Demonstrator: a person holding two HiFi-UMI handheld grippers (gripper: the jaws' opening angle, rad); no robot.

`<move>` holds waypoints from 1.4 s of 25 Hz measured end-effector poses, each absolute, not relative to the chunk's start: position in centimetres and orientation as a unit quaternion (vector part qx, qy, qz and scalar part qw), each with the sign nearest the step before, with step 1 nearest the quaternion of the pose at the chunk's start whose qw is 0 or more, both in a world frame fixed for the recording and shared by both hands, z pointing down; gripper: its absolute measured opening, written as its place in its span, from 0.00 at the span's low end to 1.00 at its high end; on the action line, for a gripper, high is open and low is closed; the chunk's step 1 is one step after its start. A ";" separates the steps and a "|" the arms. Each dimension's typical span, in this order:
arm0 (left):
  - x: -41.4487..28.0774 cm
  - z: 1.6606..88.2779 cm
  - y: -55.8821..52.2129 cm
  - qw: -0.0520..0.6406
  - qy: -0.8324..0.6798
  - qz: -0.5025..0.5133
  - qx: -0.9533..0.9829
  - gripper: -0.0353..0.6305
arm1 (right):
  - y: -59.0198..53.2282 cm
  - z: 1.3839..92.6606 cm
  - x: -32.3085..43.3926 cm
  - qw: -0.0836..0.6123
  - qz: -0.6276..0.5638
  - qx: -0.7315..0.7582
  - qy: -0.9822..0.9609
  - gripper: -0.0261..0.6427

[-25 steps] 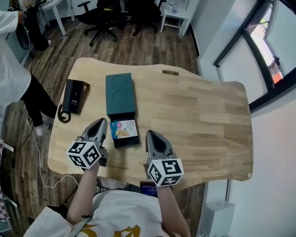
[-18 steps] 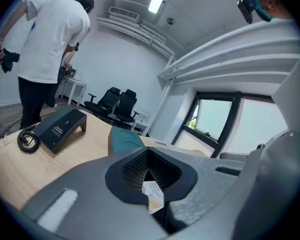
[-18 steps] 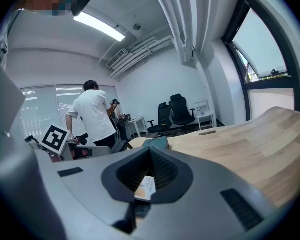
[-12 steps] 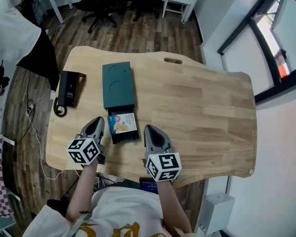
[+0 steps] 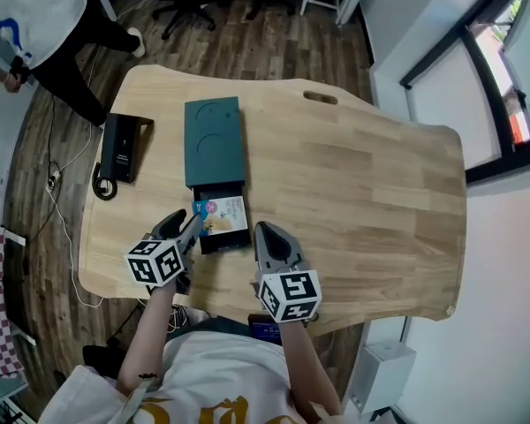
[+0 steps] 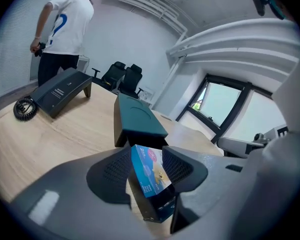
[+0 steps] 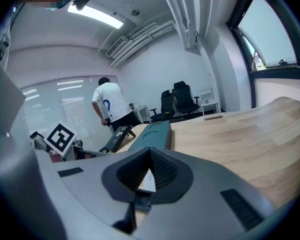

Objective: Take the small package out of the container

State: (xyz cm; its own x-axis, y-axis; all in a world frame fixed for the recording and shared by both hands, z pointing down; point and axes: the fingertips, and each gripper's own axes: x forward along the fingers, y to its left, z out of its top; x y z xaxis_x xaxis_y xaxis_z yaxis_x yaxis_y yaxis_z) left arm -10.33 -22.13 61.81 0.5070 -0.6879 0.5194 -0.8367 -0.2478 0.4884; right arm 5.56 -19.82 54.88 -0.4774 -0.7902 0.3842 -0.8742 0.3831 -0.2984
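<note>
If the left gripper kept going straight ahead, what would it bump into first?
The small package, tilted between the opening jaws of the left gripper; just behind it, probably, the green container.

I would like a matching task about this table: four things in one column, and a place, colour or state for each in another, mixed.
1 small package
2 container
3 black device
4 right claw

a dark green
b jaws together
c tilted in the open drawer
d near the table's left edge

Pairs: 1-c, 2-a, 3-d, 4-b
</note>
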 end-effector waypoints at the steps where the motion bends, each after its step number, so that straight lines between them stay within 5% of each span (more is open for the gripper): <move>1: -10.3 62.2 -22.2 0.375 -0.487 0.103 0.782 0.33 | -19.8 55.1 5.4 0.094 0.234 0.498 -0.830 0.04; 5: -10.6 63.7 -22.4 0.385 -0.495 0.112 0.771 0.40 | -19.8 56.0 5.2 0.110 0.236 0.493 -0.830 0.04; 35: -11.4 65.7 -21.6 0.464 -0.478 0.065 0.743 0.39 | -20.1 57.0 6.9 0.145 0.222 0.506 -0.821 0.04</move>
